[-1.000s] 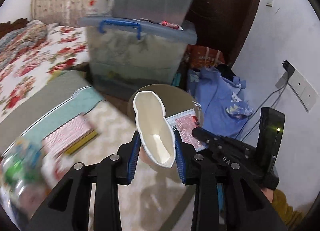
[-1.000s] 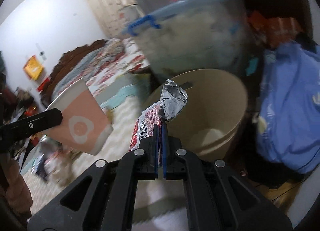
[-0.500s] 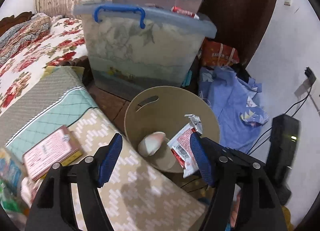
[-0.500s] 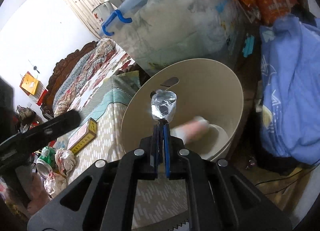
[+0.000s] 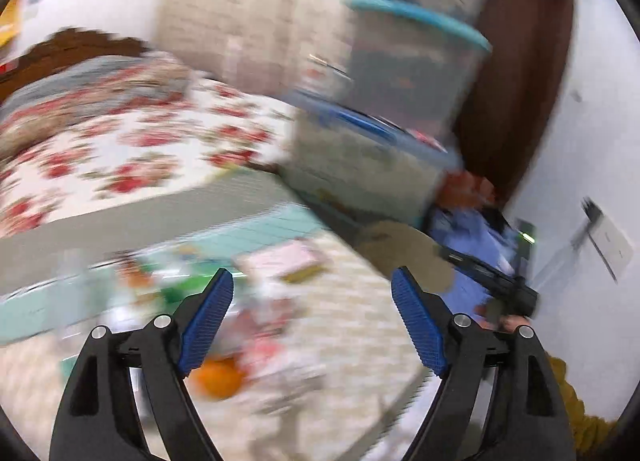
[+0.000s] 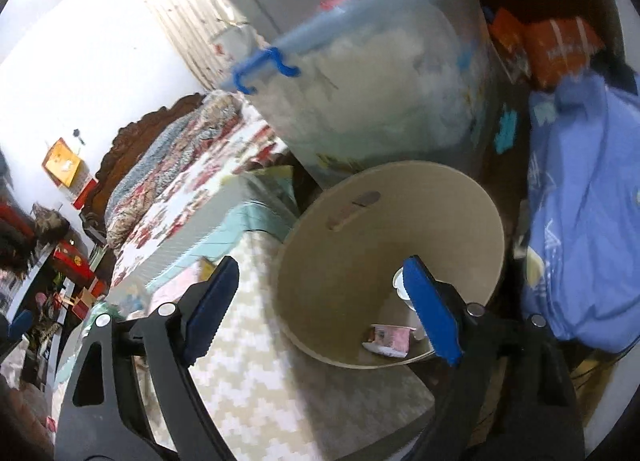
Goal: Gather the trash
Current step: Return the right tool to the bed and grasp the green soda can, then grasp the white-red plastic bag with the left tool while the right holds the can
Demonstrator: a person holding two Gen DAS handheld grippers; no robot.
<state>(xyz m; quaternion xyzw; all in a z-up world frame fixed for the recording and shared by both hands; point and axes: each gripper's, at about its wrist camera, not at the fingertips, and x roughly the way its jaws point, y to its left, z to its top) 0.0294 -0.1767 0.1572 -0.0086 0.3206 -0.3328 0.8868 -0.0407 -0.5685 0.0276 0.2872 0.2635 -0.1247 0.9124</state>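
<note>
A tan round bin (image 6: 400, 197) stands beside the table; a red-and-white wrapper (image 6: 387, 338) and a white paper cup (image 6: 400, 281) lie inside it. My right gripper (image 6: 320, 301) is open and empty above the bin's near rim. My left gripper (image 5: 310, 315) is open and empty over the patterned table (image 5: 360, 325). The left wrist view is blurred; an orange object (image 5: 218, 377), a pink box (image 5: 286, 261) and green litter (image 5: 176, 289) lie on the table. The bin shows there (image 5: 400, 249) at the right, with the right gripper (image 5: 492, 281) beyond it.
A clear storage box with a blue lid (image 6: 372, 73) stands behind the bin. A blue cloth (image 6: 580, 221) lies to its right. A bed with a floral cover (image 5: 100, 149) is at the left. A wall socket (image 5: 608, 241) is at the right.
My right gripper has opened and the wrapper has dropped into the bin. My left gripper has swung left and back from the bin toward the table, staying open and empty.
</note>
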